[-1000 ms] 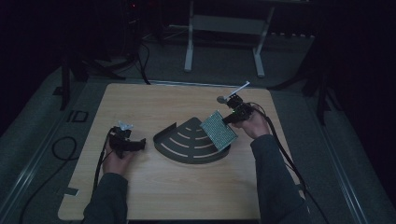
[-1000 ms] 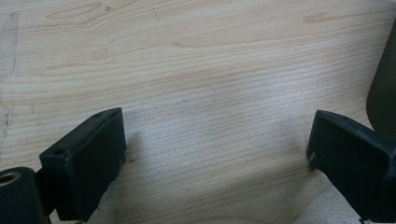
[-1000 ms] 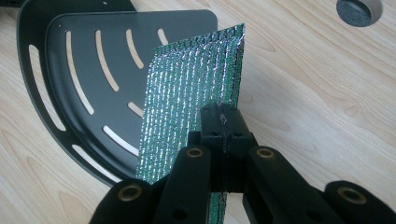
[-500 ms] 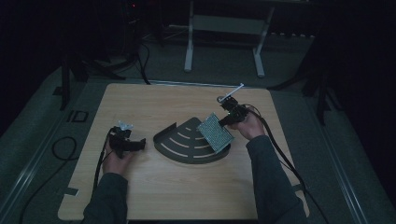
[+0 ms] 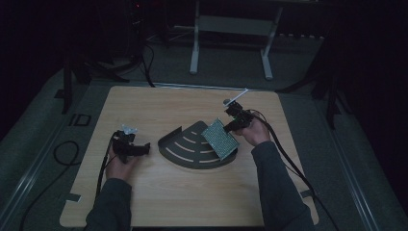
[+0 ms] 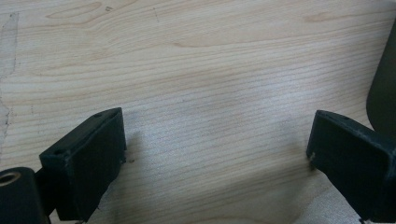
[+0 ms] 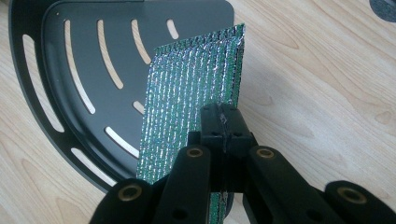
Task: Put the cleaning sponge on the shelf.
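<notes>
A black quarter-round tray with slots lies in the middle of the wooden table. My right gripper is shut on the edge of a thin green sparkly pad. The pad hangs tilted over the tray's right side. My left gripper rests on the table left of the tray, open, with bare wood between its pads. The tray's dark edge shows at the right of the left gripper view.
The wooden table has bare room around the tray. Cables trail off both sides. A metal stand is on the floor beyond the far edge. A small dark disc lies at the top right of the right gripper view.
My right gripper has carried the green pad slightly down and left over the tray. The left gripper has stayed where it was.
</notes>
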Motion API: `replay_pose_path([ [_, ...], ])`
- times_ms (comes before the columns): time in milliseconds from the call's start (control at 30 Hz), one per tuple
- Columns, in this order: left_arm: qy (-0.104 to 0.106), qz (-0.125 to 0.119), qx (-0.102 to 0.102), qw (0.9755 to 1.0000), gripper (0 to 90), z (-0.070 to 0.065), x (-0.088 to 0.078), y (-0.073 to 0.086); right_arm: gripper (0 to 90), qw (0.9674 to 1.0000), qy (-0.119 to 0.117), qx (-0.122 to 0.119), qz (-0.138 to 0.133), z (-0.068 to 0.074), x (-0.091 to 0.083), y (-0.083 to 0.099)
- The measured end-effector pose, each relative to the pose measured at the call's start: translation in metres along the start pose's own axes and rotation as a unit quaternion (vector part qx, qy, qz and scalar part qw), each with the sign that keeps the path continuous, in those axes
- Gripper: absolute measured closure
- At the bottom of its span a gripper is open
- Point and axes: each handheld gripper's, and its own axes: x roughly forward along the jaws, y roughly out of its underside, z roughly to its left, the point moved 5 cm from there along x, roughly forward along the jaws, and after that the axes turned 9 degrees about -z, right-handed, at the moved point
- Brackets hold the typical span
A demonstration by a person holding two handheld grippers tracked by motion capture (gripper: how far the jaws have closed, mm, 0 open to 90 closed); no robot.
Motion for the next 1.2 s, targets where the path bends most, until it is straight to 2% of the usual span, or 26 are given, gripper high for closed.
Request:
replay_pose_path([
  [1200, 0.0, 0.0, 0.0, 1.0, 5.2, 0.0, 0.0, 0.0, 89.8, 0.9999, -0.001, -0.005, 0.012, 0.006, 0.02, 0.01],
])
